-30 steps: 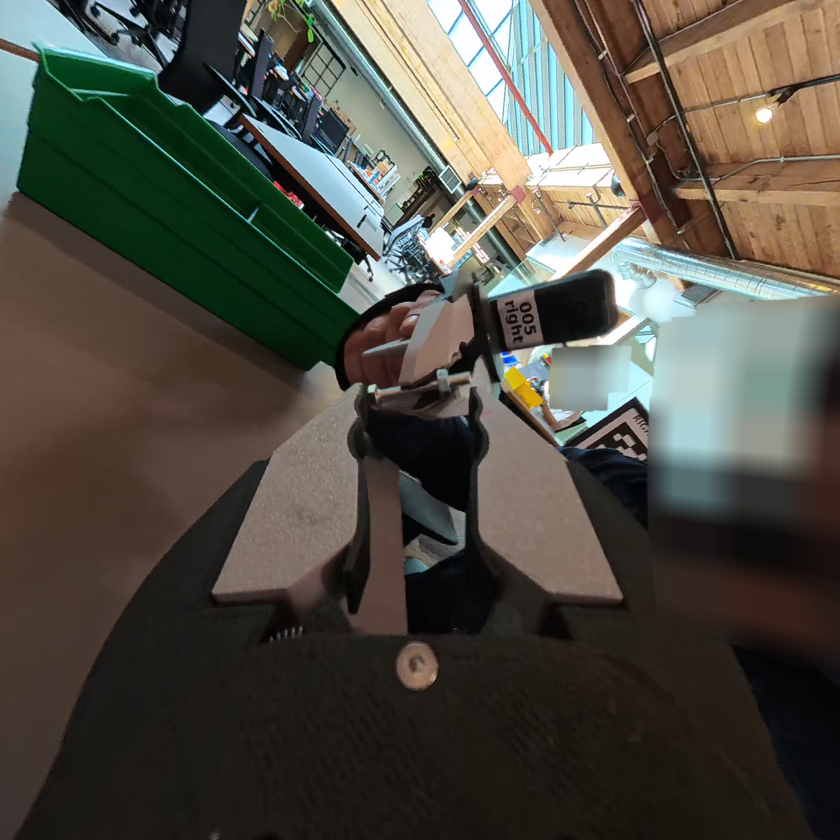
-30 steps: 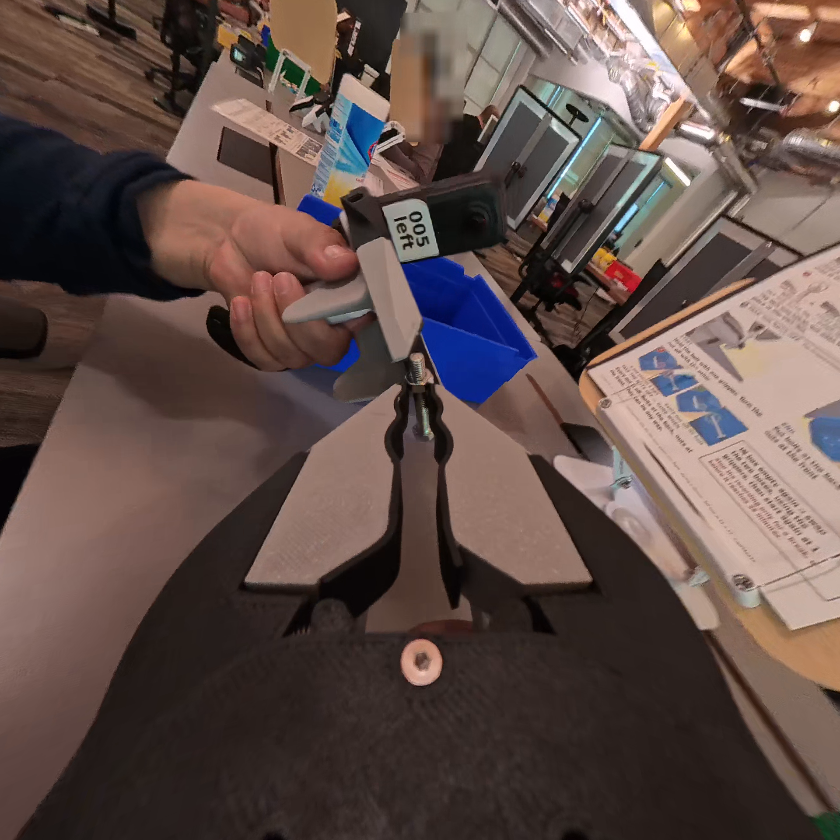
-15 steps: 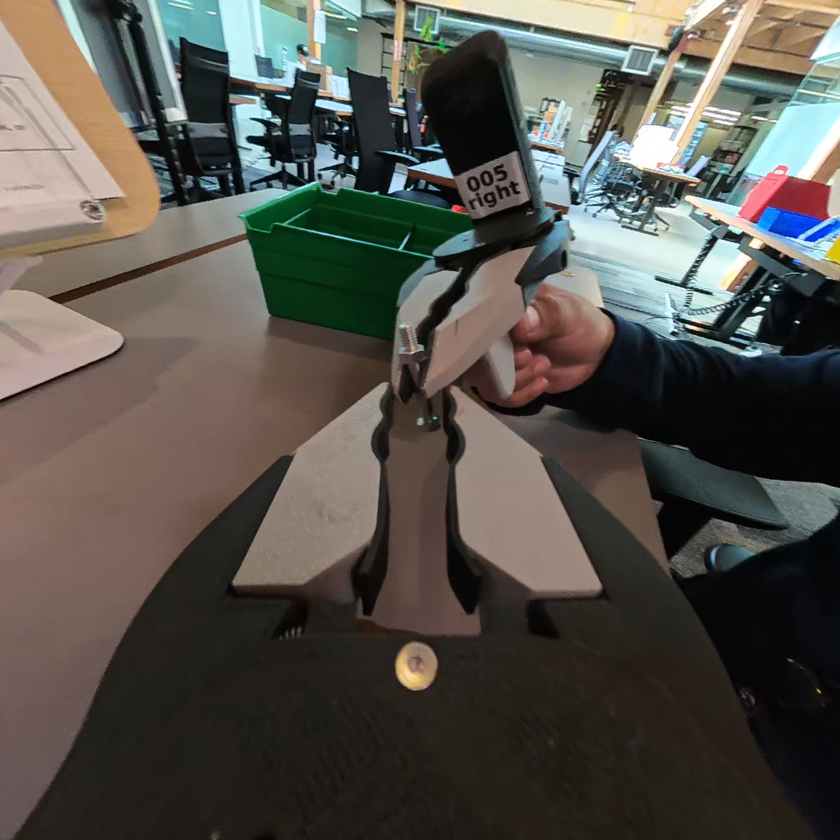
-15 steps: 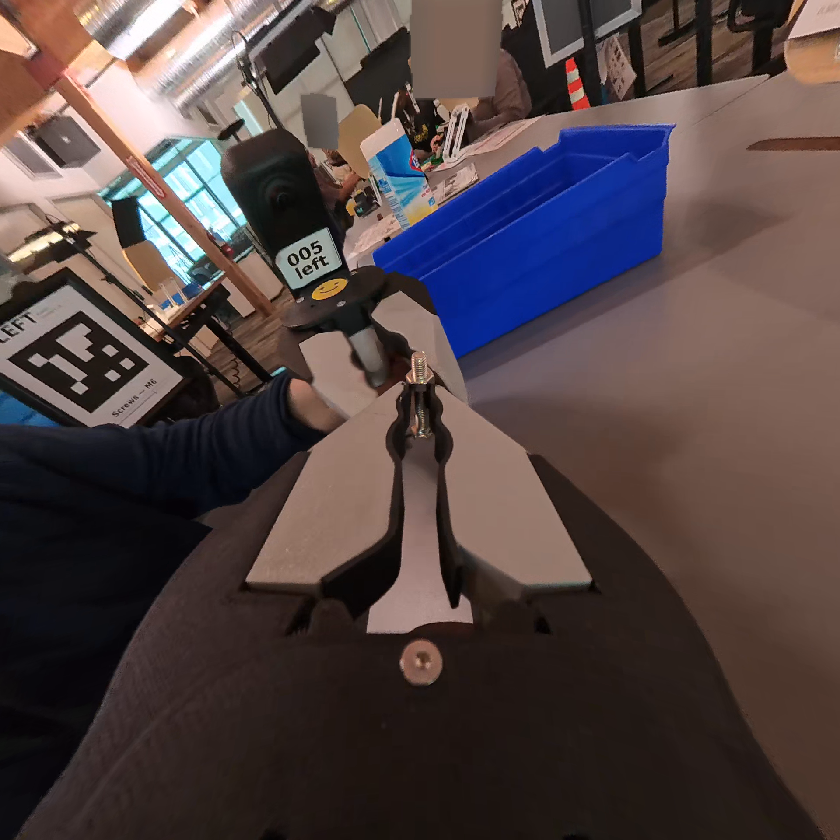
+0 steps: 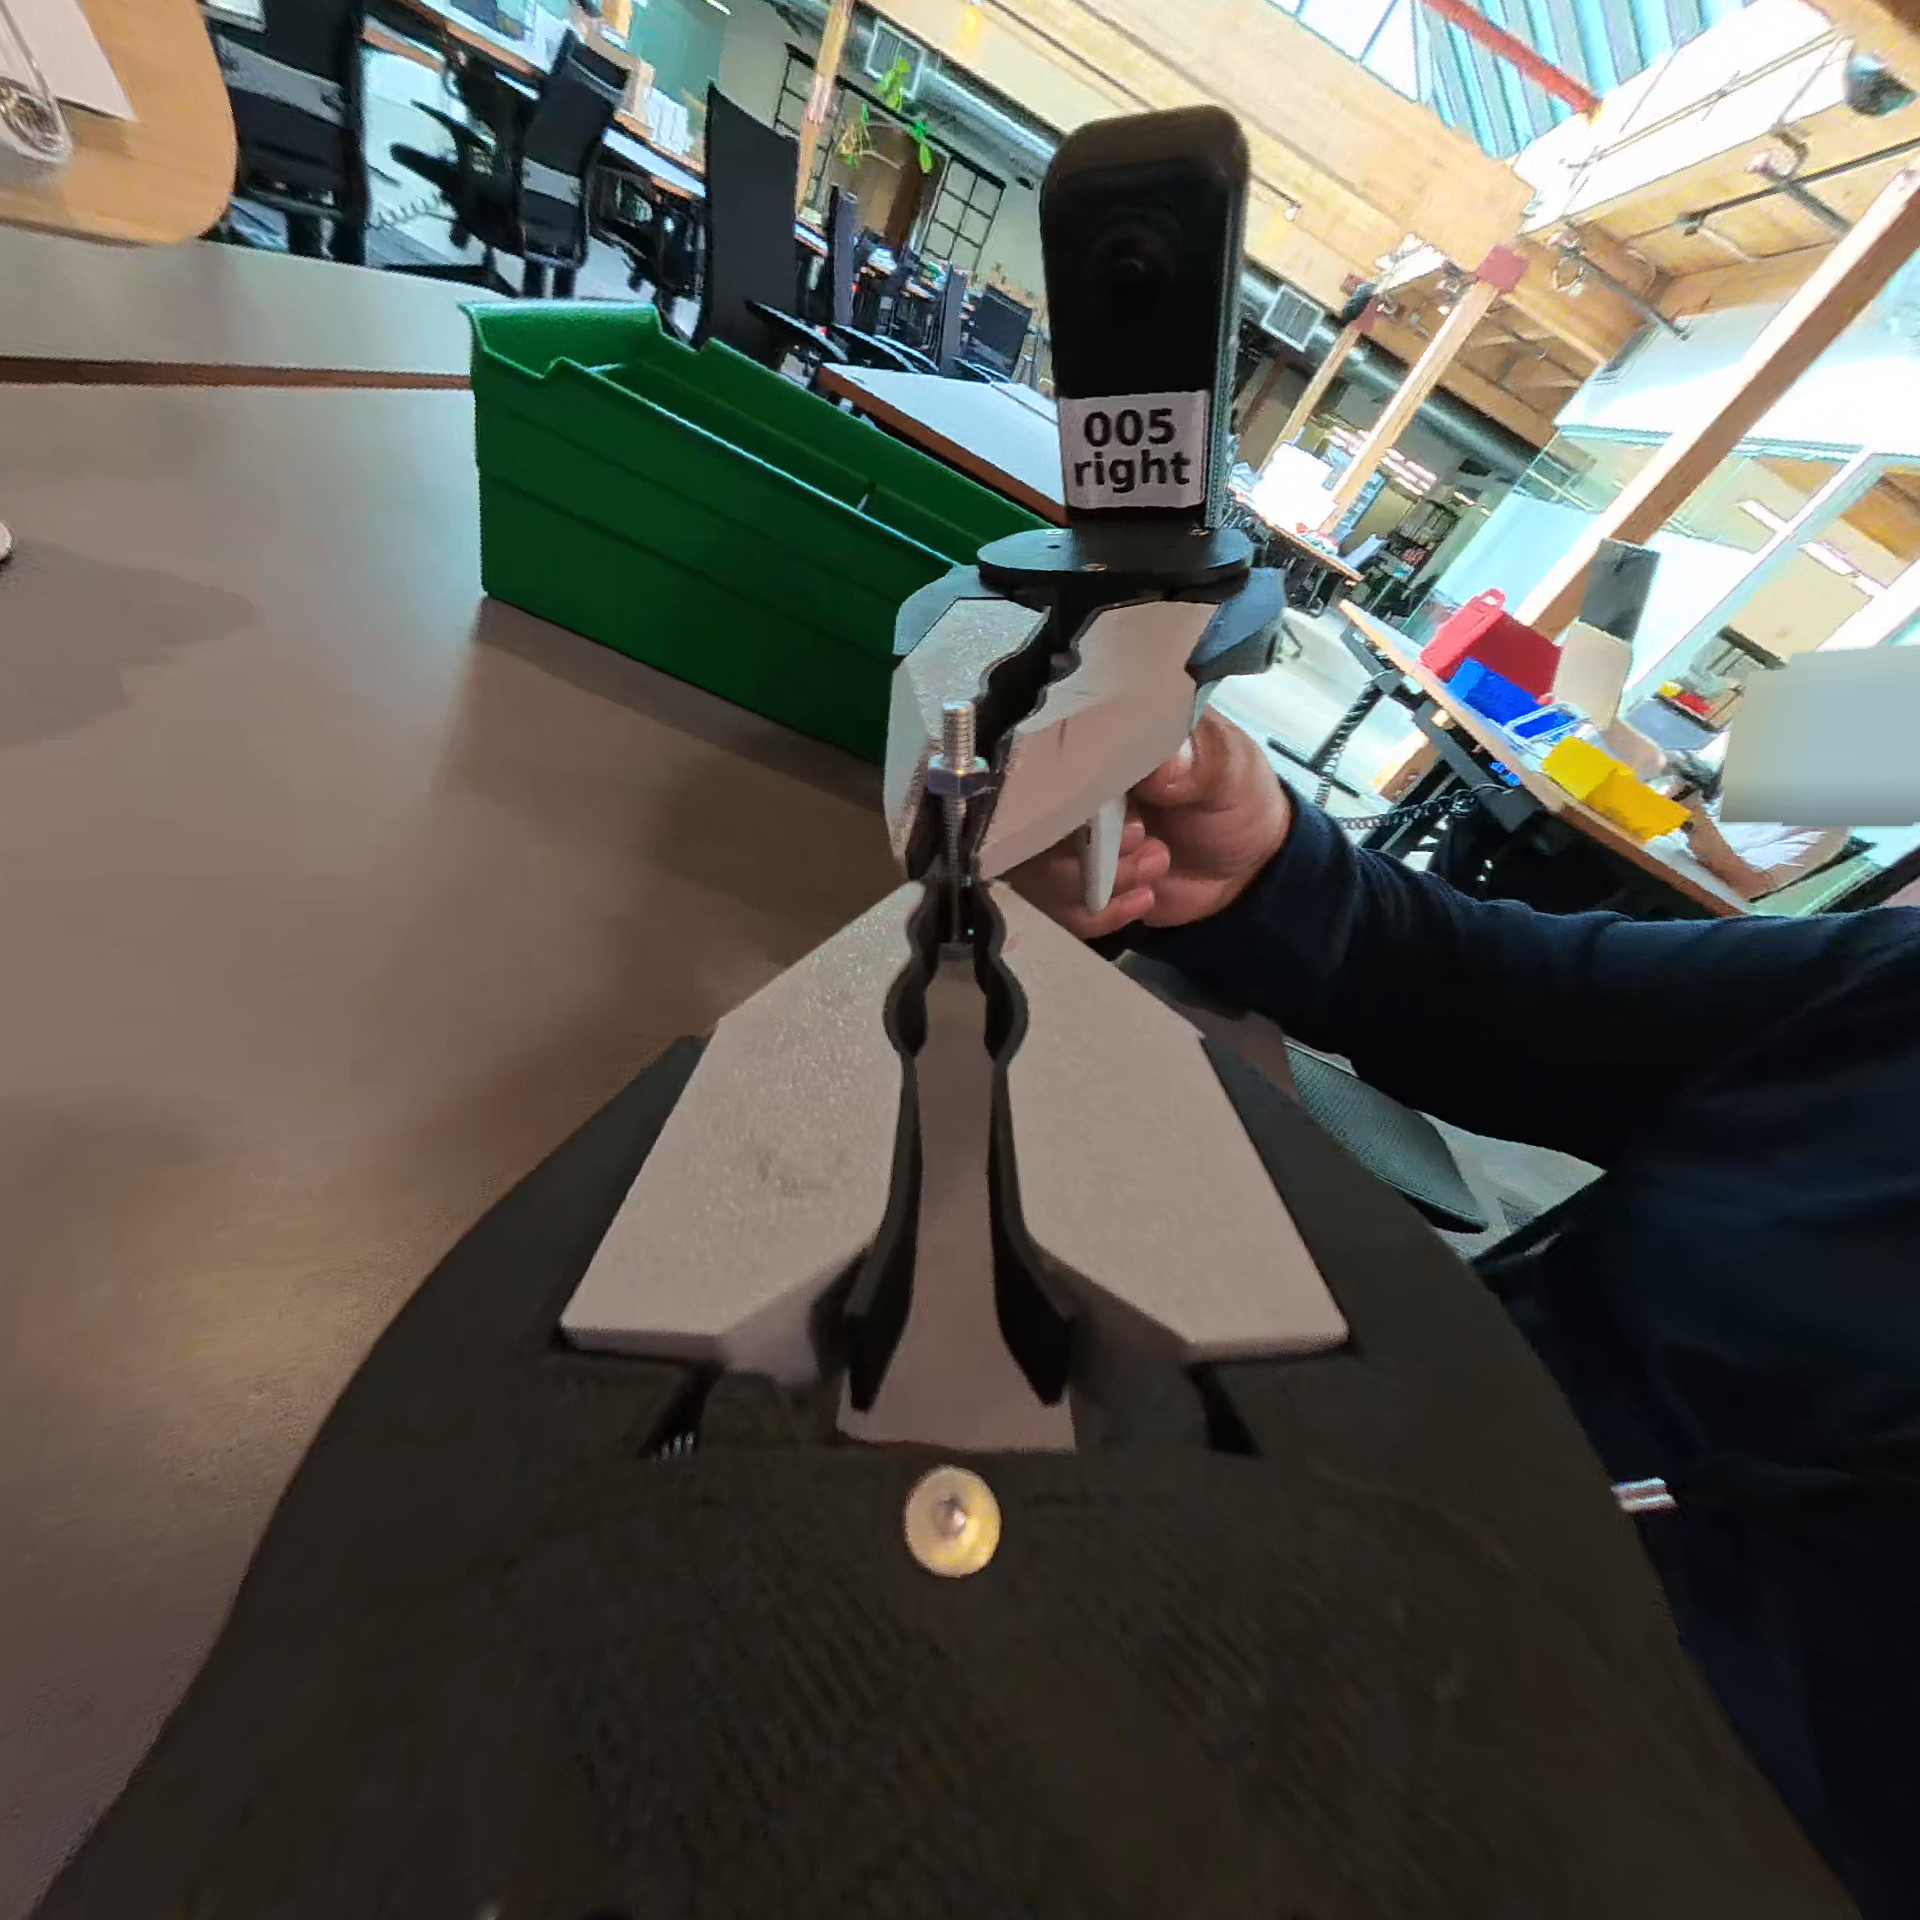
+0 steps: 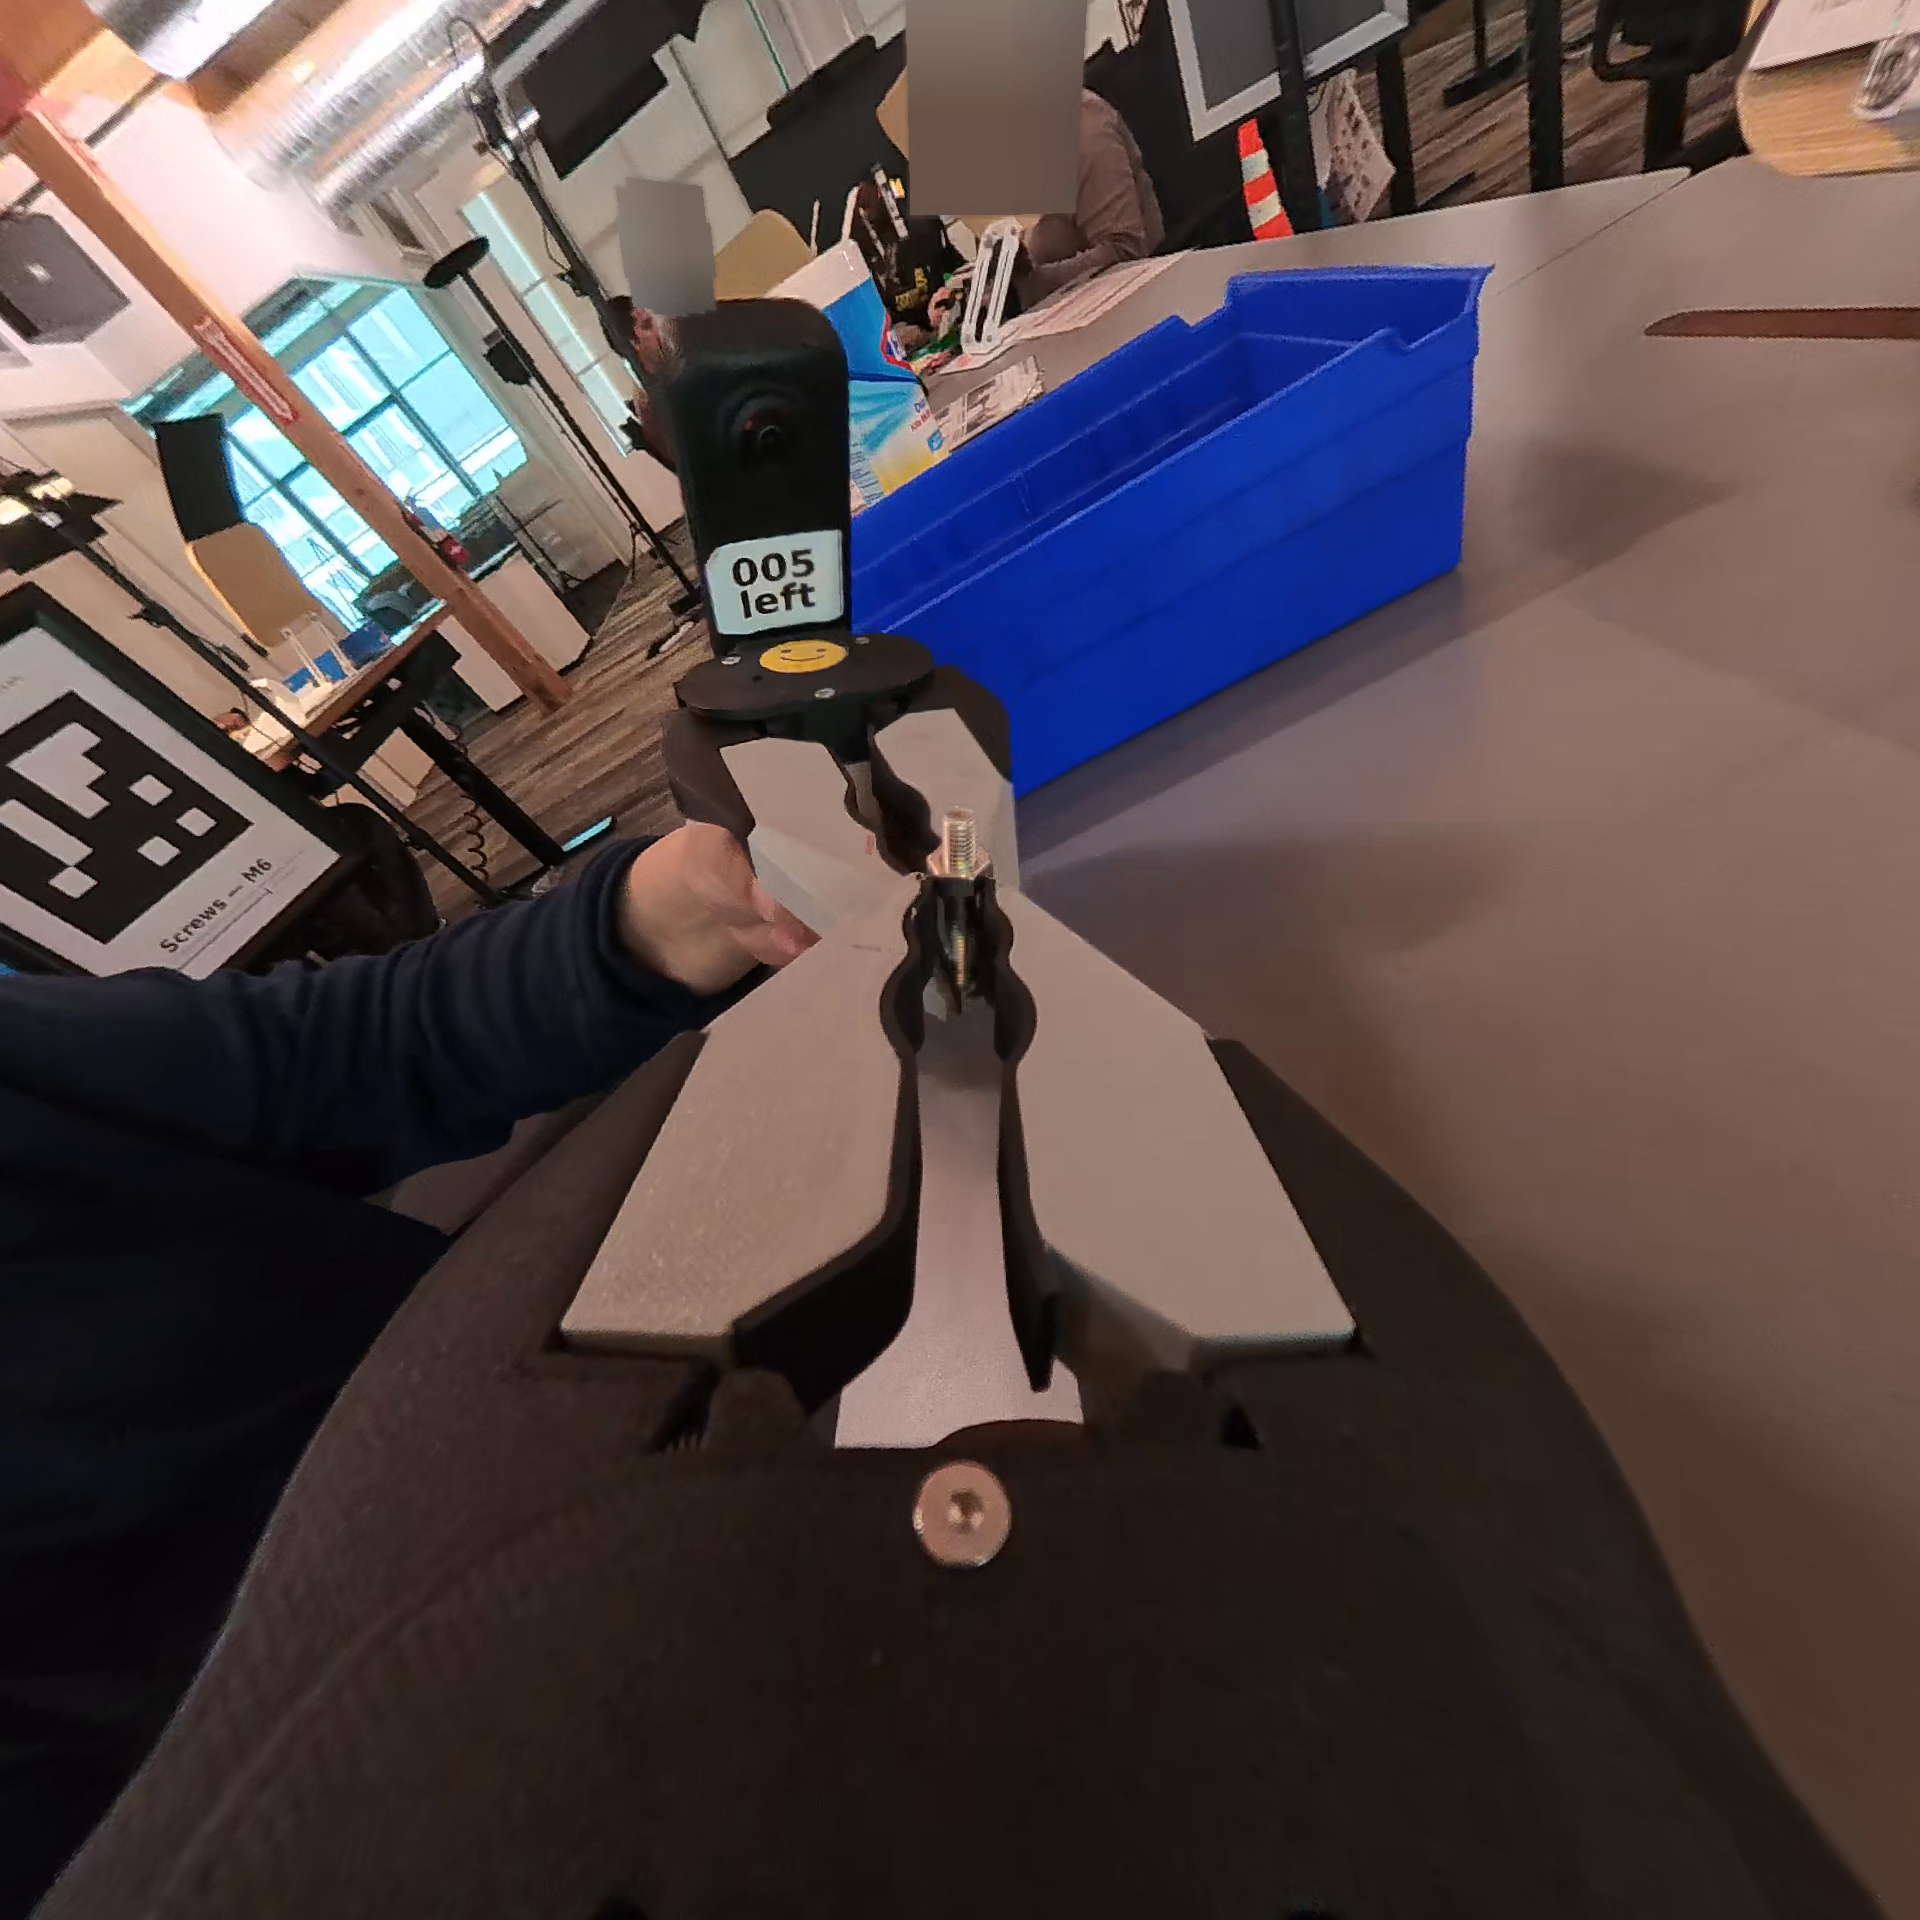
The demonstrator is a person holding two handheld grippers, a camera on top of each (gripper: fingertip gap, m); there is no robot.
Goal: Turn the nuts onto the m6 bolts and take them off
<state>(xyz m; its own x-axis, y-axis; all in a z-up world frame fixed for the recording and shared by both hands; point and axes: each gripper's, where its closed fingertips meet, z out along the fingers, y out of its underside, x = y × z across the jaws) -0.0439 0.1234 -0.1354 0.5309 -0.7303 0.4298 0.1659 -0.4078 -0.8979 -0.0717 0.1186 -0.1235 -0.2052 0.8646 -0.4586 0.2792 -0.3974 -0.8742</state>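
Observation:
A silver M6 bolt (image 5: 957,831) stands upright between the two grippers, which face each other tip to tip above the table. A nut (image 5: 958,774) sits on its thread, with a short length of thread above it. My left gripper (image 5: 957,912) is nearly closed, and its tips pinch the bolt just below the nut. In the right wrist view my right gripper (image 6: 958,920) is shut on the bolt (image 6: 958,940), whose shaft runs down between its fingers. The nut (image 6: 961,862) sits just above the tips. What lies below the left tips is hidden.
A green bin (image 5: 727,540) stands on the brown table (image 5: 312,831) behind the right gripper. A blue bin (image 6: 1195,540) stands behind the left gripper. A framed square-pattern marker (image 6: 104,810) is at the left. A person's hands and dark sleeves hold both grippers. My two grippers' fingertips are within a few centimetres of each other.
Both grippers have rolled from a tilted pose to upright, and the bolt stayed in the right gripper. The left gripper's fingers have narrowed onto the bolt.

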